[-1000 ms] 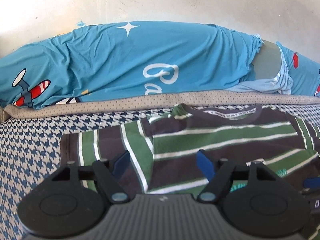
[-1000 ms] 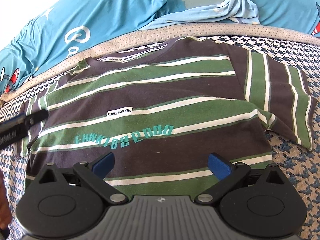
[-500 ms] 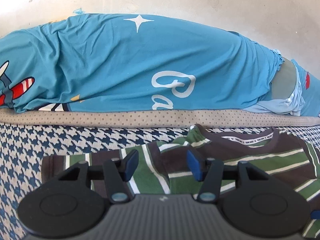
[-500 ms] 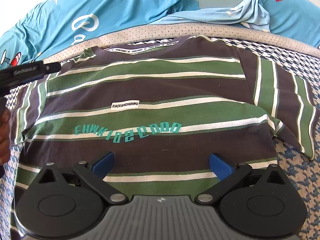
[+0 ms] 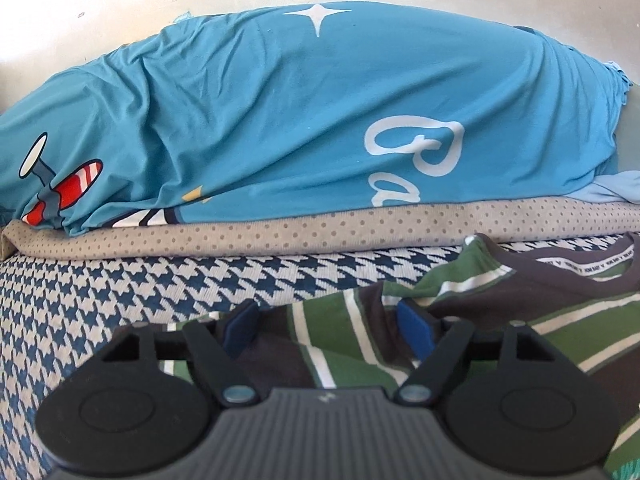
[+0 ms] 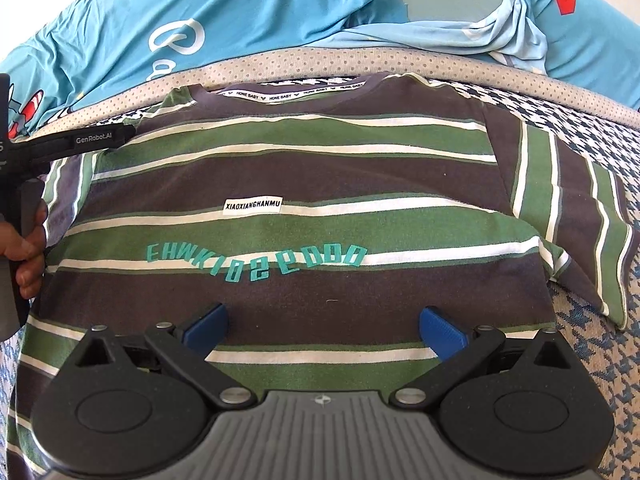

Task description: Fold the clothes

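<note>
While the striped T-shirt (image 6: 304, 184) lies flat, front up, on the houndstooth bed cover (image 5: 120, 280) with its collar toward the far blue pillow (image 5: 280, 120), the right gripper (image 6: 322, 326) hovers open over its near hem. At the shirt's left sleeve (image 5: 320, 320), the left gripper (image 5: 326, 326) has its blue pads (image 5: 240, 326) apart around a raised fold of fabric, not pinching it.
</note>
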The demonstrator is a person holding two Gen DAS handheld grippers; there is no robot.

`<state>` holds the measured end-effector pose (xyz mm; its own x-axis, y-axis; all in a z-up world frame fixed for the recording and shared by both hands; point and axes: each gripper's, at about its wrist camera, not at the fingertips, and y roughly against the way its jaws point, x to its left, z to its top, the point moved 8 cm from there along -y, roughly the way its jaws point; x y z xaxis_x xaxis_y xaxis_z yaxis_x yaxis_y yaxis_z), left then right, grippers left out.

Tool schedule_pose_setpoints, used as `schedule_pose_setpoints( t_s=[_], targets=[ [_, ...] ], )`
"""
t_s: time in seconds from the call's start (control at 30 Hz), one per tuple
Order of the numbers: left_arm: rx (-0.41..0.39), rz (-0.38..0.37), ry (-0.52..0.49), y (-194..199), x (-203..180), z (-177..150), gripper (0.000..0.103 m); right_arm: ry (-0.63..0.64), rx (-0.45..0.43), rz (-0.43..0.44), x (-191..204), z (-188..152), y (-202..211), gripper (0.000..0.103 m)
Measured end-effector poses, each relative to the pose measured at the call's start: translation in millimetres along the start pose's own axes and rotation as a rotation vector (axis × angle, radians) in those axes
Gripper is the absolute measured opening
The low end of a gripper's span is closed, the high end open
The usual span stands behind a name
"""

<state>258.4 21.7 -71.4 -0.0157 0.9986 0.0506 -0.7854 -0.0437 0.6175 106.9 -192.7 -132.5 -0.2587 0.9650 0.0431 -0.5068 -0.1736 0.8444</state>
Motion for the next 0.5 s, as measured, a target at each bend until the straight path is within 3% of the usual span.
schedule_pose_setpoints(
  t_s=[0.17,0.27,0.4,0.47,0.5],
  targets=[
    [-0.006,0.073,0.047,-6,17,2,0.08,0.003,-0.001,0.002,-1,0,0,0.103],
    [0.01,0.08,0.083,-10,29,3,0.087,0.006,-0.001,0.004,-2,-1,0,0.103],
    [0.006,0.143,0.046,-4,28,3,0.087,0.005,0.007,0.007,-2,-3,2,0.103],
    [0.019,0.173,0.063,1,33,3,0.074,0.005,0.016,0.015,-3,-7,5,0.103],
    [0.03,0.182,0.08,4,37,2,0.073,0.004,0.021,0.022,-3,-10,7,0.103]
  ],
)
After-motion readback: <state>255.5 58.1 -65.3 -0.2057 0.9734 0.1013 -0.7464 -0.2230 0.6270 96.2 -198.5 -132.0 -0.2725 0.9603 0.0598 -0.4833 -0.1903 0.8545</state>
